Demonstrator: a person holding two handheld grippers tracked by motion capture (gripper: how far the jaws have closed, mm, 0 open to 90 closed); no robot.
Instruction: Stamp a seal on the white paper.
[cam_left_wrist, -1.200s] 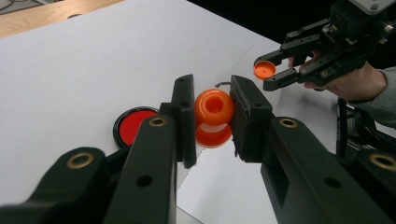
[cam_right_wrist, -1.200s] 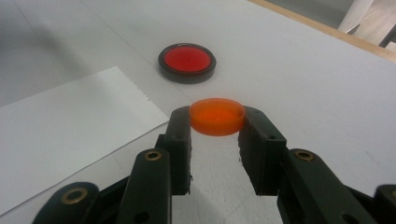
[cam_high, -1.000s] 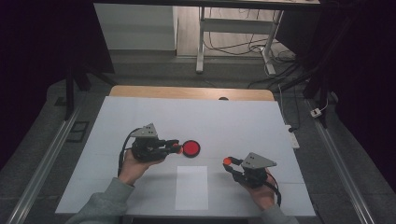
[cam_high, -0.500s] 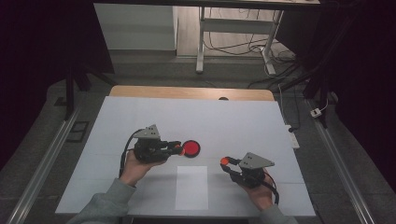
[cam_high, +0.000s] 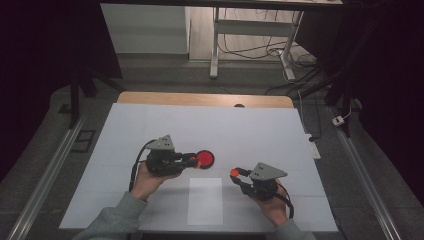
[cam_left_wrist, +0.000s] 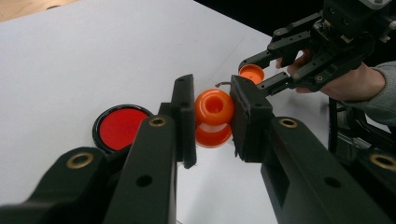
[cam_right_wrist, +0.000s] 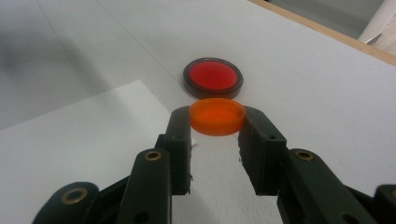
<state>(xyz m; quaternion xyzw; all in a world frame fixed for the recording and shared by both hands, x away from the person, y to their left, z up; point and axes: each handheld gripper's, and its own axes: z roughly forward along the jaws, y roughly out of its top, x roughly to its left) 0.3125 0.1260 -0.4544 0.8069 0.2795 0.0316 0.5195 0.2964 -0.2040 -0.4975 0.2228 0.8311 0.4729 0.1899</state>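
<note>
My left gripper (cam_left_wrist: 212, 119) clamps a glossy orange rounded bottle (cam_left_wrist: 213, 116); my right gripper (cam_right_wrist: 215, 125) pinches its flat round orange cap (cam_right_wrist: 217, 115), frame centre.

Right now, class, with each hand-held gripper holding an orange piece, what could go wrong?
1. The left hand-held gripper pinches the rounded orange piece by its curved sides; it might squirt out.
2. The right hand-held gripper grips the orange cap only at its fingertips, so it may tilt or drop near the red disc.
</note>
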